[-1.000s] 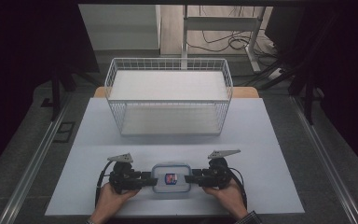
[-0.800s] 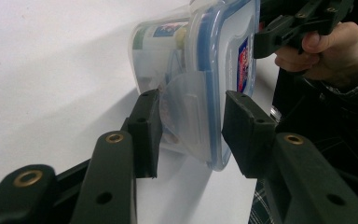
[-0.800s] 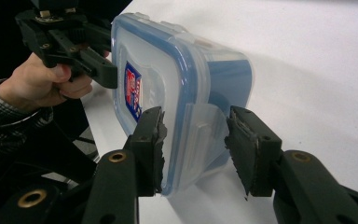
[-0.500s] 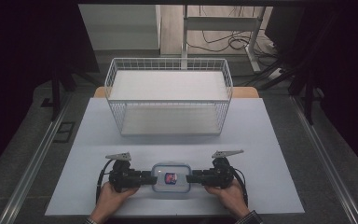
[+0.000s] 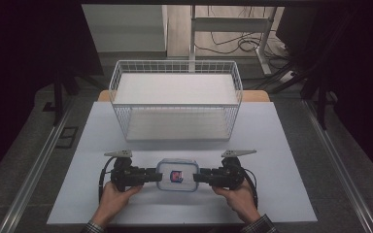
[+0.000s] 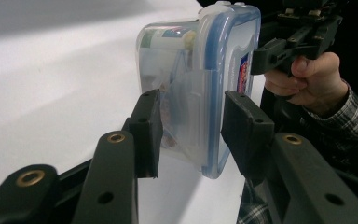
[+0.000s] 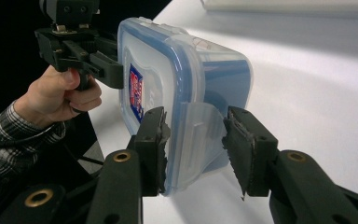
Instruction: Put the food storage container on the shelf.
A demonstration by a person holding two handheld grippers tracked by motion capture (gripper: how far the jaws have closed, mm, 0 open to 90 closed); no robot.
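Observation:
A clear plastic container (image 5: 177, 175) with a blue-rimmed lid and a red and blue sticker hangs between my two grippers, near the front of the white table (image 5: 272, 141). My left gripper (image 5: 155, 175) is shut on its left end. In the left gripper view its jaws (image 6: 189, 126) clamp the latch flap and lid rim of the container (image 6: 191, 60). My right gripper (image 5: 198, 176) is shut on the right end. In the right gripper view it (image 7: 193, 140) pinches the other flap of the container (image 7: 186, 70).
A white wire basket (image 5: 175, 121) with nothing in it stands at the back middle of the table, a short way beyond the container. Dark floor and metal rails run along both table sides. A desk frame with cables stands behind.
Both grippers and the container between them have shifted together, upward in the high view, and the grippers look slightly farther apart there.

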